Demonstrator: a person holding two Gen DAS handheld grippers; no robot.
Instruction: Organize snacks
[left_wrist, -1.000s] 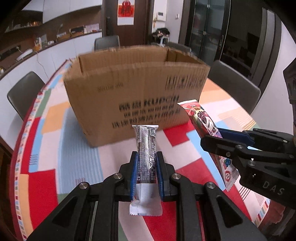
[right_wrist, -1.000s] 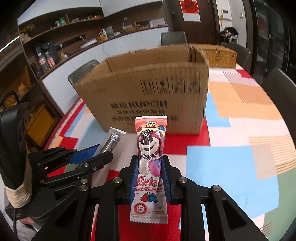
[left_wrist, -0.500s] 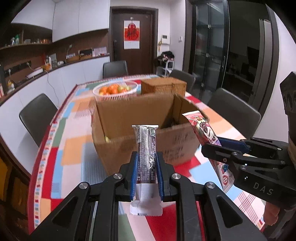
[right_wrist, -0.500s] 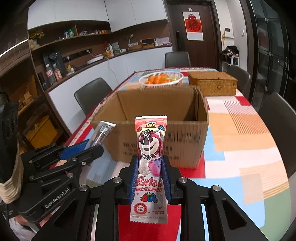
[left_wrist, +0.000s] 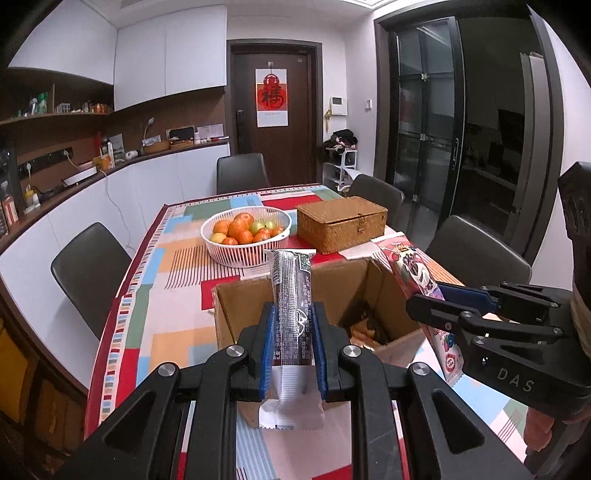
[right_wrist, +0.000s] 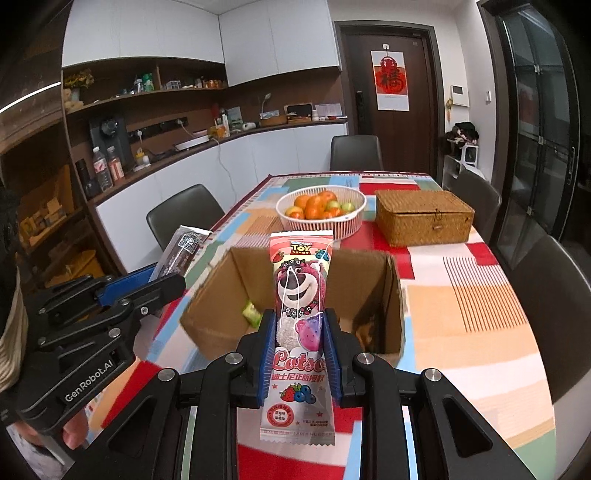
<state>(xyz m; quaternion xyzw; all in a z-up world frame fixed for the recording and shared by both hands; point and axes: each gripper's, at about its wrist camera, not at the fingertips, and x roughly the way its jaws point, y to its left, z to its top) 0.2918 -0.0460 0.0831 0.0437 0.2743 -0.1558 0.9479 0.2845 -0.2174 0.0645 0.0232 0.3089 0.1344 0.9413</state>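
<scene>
My left gripper (left_wrist: 292, 345) is shut on a dark silver-striped snack bar (left_wrist: 291, 295), held upright over the near edge of an open cardboard box (left_wrist: 236, 295). My right gripper (right_wrist: 300, 352) is shut on a pink Lotso snack packet (right_wrist: 301, 295), held upright over the same box (right_wrist: 395, 295). Each gripper shows in the other's view: the right gripper (left_wrist: 436, 306) with the pink packet (left_wrist: 413, 269), and the left gripper (right_wrist: 166, 280) with the dark bar (right_wrist: 183, 249). Inside the box lie a green wrapped snack (right_wrist: 252, 312) and some brown snacks (left_wrist: 364, 328).
The box stands on a table with a colourful patchwork cloth (right_wrist: 480, 295). Behind it are a white basket of oranges and green fruit (left_wrist: 245, 232) and a closed wicker box (left_wrist: 341, 221). Grey chairs (left_wrist: 88, 273) stand around the table; a counter runs along the left wall.
Both grippers have risen with their snacks. One second ago they faced the box's side; now they look down into its open top, with the basket and wicker box in view behind.
</scene>
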